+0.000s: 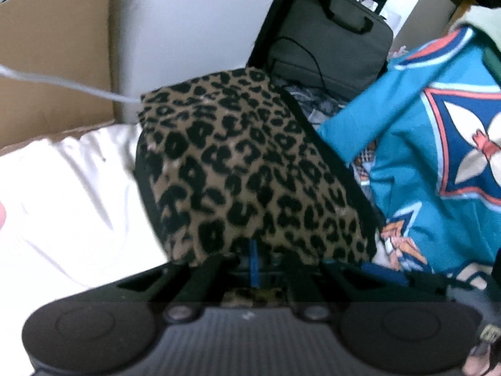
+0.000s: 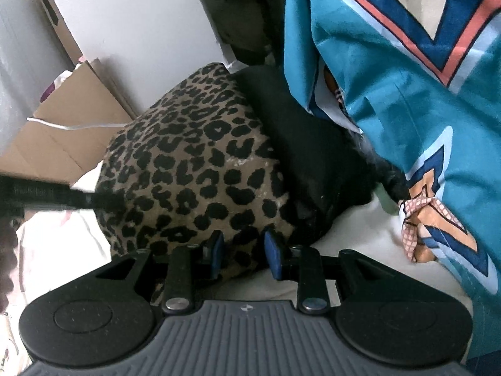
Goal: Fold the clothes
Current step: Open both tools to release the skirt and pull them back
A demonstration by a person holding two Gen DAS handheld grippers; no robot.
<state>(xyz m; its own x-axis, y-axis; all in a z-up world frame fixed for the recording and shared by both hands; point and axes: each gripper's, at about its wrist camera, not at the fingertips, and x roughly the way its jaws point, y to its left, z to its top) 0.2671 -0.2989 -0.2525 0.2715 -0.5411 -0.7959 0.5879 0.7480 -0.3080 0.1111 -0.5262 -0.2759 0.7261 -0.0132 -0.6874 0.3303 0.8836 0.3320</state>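
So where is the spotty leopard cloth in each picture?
Left wrist view: the leopard cloth fills the middle, draped over the left tongs, whose fingertips it hides.
Right wrist view: the leopard cloth sits middle-left, with the right tongs open at its near edge.
Shared landmark: the teal patterned fabric lies to its right in both.

Fuzzy, matt leopard-print cloth (image 1: 250, 169), napped like fleece, edged with plain black fabric (image 2: 300, 144). Just beside the leopard print, smooth teal cloth (image 1: 407, 144) with flat printed patches of navy, coral and cream, creased and slightly sheeny. Under the leopard print, soft white sheet (image 1: 72, 194), rumpled and matt. Behind it, dull brown cardboard (image 1: 59, 62) with raw torn edges, and a dark grey woven bag (image 1: 332, 37). Matt black plastic on the right gripper (image 2: 241, 253), blue rubbery pads (image 2: 273, 252), bright metal rivets (image 2: 176, 304), ribbed grey housing.
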